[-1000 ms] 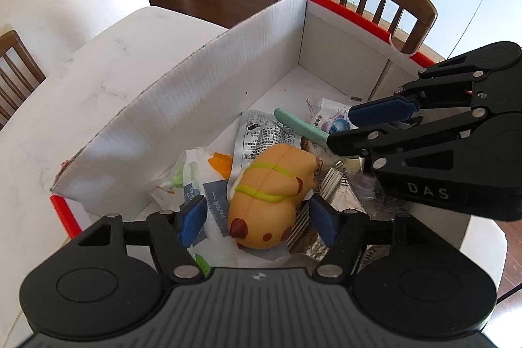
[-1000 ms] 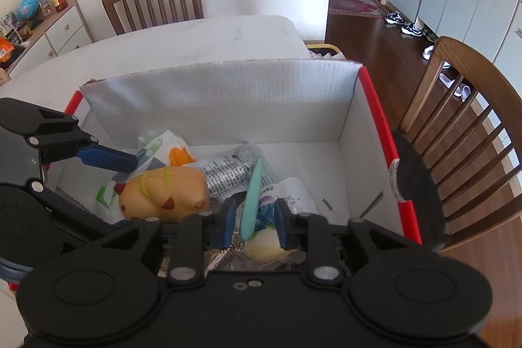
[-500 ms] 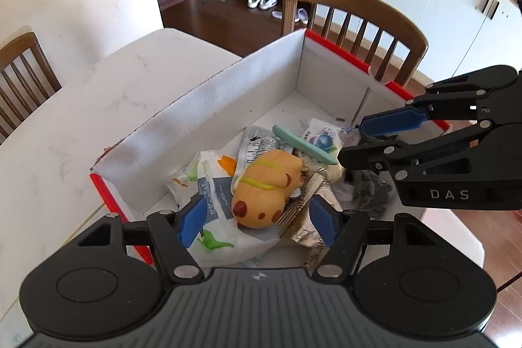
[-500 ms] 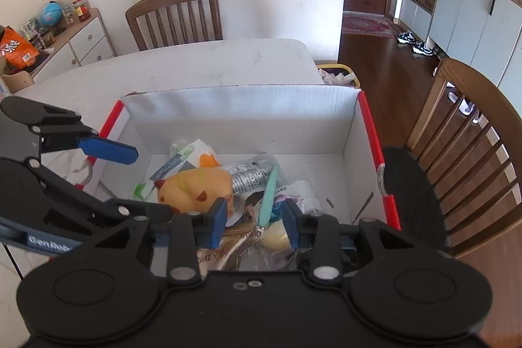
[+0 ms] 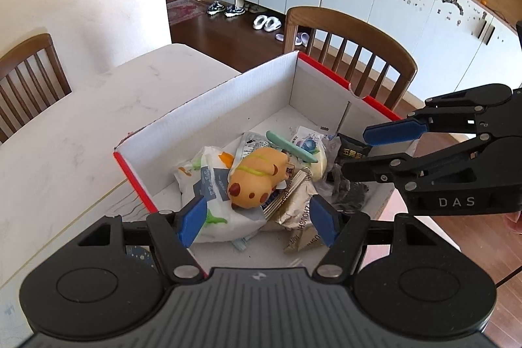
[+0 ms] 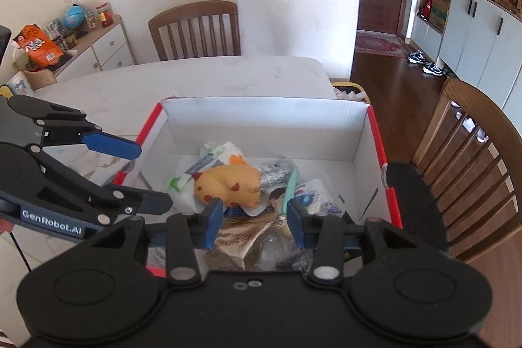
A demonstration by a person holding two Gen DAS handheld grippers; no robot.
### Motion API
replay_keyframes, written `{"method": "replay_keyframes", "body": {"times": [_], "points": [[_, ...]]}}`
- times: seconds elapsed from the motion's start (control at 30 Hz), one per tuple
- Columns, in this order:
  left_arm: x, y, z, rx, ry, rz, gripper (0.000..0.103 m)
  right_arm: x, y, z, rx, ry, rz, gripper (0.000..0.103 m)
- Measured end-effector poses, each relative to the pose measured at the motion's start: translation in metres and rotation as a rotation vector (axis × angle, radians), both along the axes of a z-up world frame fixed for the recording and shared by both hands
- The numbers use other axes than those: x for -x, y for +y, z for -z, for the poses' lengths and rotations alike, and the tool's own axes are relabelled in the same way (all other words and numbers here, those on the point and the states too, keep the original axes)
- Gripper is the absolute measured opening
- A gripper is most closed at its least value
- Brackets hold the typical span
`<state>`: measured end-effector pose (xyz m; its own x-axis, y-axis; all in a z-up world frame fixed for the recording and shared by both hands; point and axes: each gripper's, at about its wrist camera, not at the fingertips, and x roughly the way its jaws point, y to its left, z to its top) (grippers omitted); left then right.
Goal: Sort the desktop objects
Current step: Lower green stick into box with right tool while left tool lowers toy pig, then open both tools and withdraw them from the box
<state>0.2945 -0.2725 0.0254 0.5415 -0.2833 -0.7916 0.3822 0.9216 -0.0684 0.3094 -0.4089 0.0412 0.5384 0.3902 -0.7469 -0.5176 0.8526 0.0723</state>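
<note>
Left wrist view: the left gripper (image 5: 257,222) is angling down over the box (image 5: 208,106), jaws half apart and empty, the orange toy (image 5: 257,178) lying just beyond among wrappers (image 5: 208,181).

Right wrist view: the right gripper (image 6: 256,222) is tilting down, jaws opening and gripping nothing, the toy and green stick (image 6: 291,185) lying just beyond them, a chair (image 6: 473,132) standing beside the box.

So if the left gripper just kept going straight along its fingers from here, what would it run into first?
Most likely the orange animal toy lying on the wrappers in the white box. It sits on the line between the open fingers of the left gripper, which hold nothing. Depth is unclear, so the white packet beside it could come first.
</note>
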Motion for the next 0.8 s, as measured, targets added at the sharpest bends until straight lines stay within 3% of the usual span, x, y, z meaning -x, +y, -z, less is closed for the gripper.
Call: {"method": "replay_keyframes", "body": {"times": [0.07,0.23,0.37,0.8], "points": [[0.006,0.002,-0.002,0.003,-0.014,0.000,0.076,0.006,0.000,-0.002,0.002,-0.011,-0.006,0.042],[0.019,0.007,-0.008,0.023,-0.035,-0.011,0.077,0.017,-0.002,-0.004,-0.001,-0.021,-0.010,0.045],[0.027,0.010,-0.011,0.034,-0.046,-0.022,0.082,0.026,-0.003,-0.005,-0.002,-0.039,-0.013,0.058],[0.047,0.023,-0.013,0.090,-0.066,-0.069,0.090,0.049,-0.012,-0.007,-0.038,-0.071,-0.008,0.073]]}}
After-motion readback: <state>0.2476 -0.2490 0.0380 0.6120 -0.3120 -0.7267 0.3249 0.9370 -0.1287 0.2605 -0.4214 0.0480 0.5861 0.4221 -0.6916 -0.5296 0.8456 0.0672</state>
